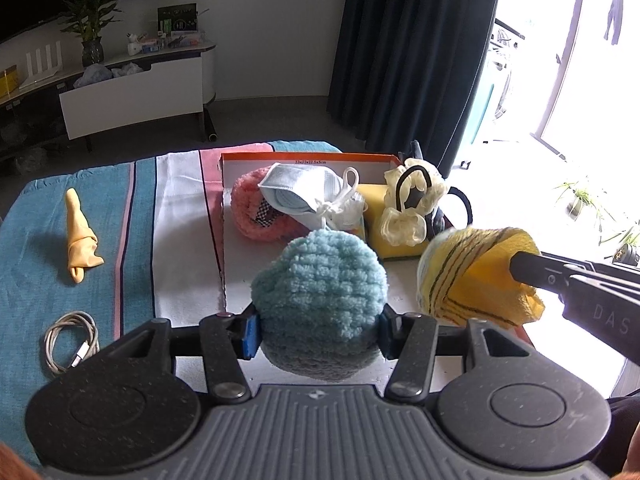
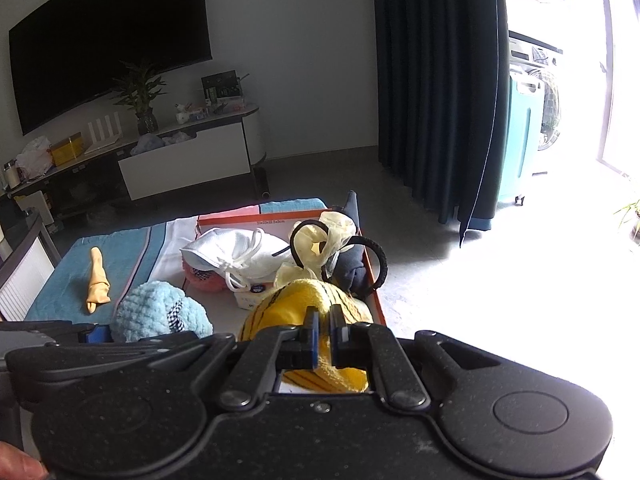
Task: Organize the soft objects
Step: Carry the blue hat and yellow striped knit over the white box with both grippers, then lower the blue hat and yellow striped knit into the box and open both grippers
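Observation:
My left gripper (image 1: 318, 330) is shut on a fluffy blue knitted ball (image 1: 320, 304), held over the near part of the orange box (image 1: 304, 157). My right gripper (image 2: 325, 334) is shut on a yellow cloth with dark stripes (image 2: 304, 300); it shows at the right in the left wrist view (image 1: 476, 276). The box holds a pink knitted piece (image 1: 250, 208), a white face mask (image 1: 304, 196), a yellow sponge (image 1: 374, 200), a cream scrunchie (image 1: 404, 220) and a black hair tie (image 2: 376, 260). The blue ball also shows in the right wrist view (image 2: 156, 312).
A rolled yellow cloth (image 1: 82, 236) and a coiled white cable (image 1: 72, 344) lie on the striped blue towel (image 1: 36, 264) left of the box. A TV stand (image 1: 132, 96) and a dark curtain (image 1: 412, 52) stand beyond the table.

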Motion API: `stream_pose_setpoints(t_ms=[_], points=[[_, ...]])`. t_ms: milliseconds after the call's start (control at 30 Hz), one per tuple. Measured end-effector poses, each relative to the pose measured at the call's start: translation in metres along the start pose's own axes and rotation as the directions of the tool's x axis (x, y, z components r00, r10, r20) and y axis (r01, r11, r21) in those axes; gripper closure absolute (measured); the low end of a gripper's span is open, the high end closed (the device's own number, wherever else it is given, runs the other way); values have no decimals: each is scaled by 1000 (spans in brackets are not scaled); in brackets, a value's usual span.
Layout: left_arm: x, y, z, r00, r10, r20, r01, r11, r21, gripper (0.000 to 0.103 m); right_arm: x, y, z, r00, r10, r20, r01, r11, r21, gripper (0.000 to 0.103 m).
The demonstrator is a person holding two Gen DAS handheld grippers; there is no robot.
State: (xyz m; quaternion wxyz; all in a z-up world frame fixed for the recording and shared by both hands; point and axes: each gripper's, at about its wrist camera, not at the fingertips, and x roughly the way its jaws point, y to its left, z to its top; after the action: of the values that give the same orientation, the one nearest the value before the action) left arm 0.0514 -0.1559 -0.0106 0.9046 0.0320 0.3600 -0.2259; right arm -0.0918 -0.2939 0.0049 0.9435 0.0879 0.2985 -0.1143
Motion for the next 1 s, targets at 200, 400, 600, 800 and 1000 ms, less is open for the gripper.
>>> stream_pose_setpoints(t_ms=[200,400,600,800,1000], points=[[6,0,0,1000,-5,-11,5,1000,-3,49,5,1,0,1000,4,-6,-4,1000,3,96],[11,0,0,1000,-14,-24,14,1000,-4,47,5,-4,1,1000,2,11,-2,1000,23,78],[14,-5,-3,997,-64,-39,64,998,7,24,4,-4,2,1000,-5,23,5,1000,25,77],[8,-6,-2,997,-78,-27,78,997,4,17,2,1,6,999,10,32,-10,1000,16,77],[-3,6,5,999,-41,-2,41,999,-23,16,-1,15,8,999,38,35,-38,999,-8,76]])
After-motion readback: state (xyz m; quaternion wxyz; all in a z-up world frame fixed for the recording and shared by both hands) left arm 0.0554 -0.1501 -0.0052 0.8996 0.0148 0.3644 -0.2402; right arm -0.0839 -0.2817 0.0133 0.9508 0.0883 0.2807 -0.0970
